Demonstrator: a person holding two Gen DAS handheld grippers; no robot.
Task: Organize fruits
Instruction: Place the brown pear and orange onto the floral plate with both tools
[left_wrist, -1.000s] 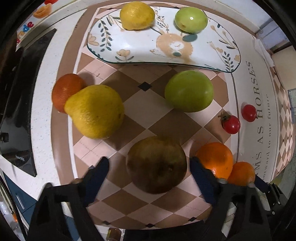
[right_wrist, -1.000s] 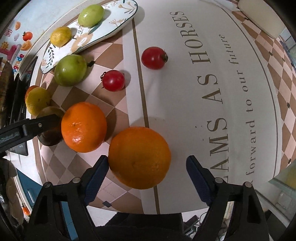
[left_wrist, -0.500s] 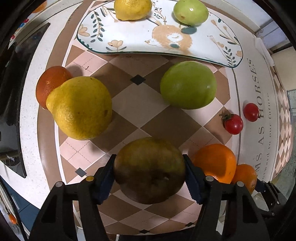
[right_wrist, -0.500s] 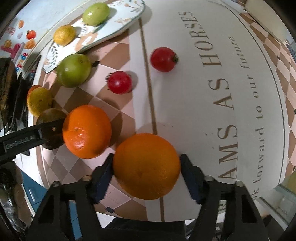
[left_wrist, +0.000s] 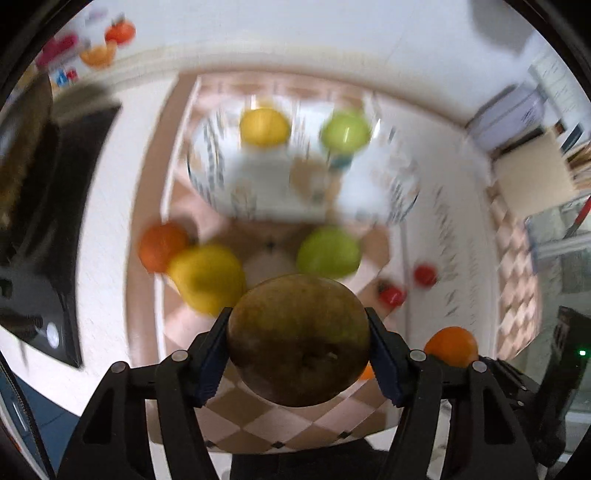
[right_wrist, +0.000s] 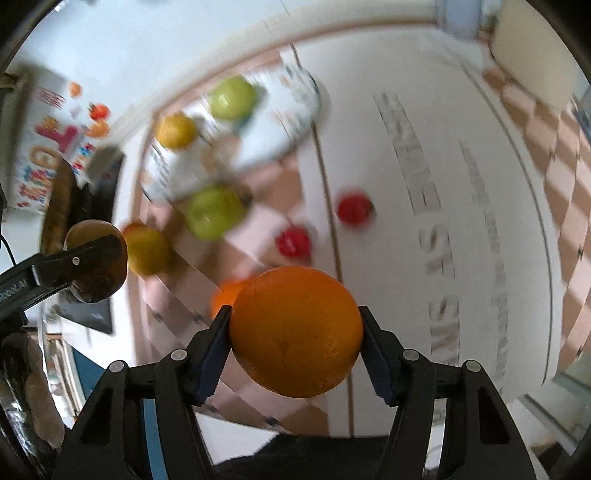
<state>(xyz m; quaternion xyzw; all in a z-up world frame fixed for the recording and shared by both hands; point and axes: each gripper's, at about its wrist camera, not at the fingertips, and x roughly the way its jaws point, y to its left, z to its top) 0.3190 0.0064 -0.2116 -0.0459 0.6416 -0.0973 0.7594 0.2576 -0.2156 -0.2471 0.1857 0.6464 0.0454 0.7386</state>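
Brownish-green and dull, a round fruit (left_wrist: 298, 339) sits clamped between the blue pads of the left gripper (left_wrist: 297, 349), low in the centre of the left wrist view, its stem dimple facing the camera. The right gripper (right_wrist: 295, 345) grasps an orange (right_wrist: 295, 330) the same way, each pad pressed on one side at the widest part, which likely keeps the round fruit from rolling out. Both fruits appear clear of the checked cloth (left_wrist: 295, 424) on the bench, though blur makes the gap hard to judge. Beyond, in the upper middle of the left view, the patterned plate (left_wrist: 258, 195) already carries a yellow fruit (left_wrist: 264, 126) and a green one (left_wrist: 345, 131) along its far edge, leaving the near part free, so it is probably where these two are headed. A green apple (left_wrist: 328, 252), a large lemon (left_wrist: 207, 277), two red tomatoes (right_wrist: 293, 242) and other oranges (left_wrist: 451, 345) lie loose on the cloth.
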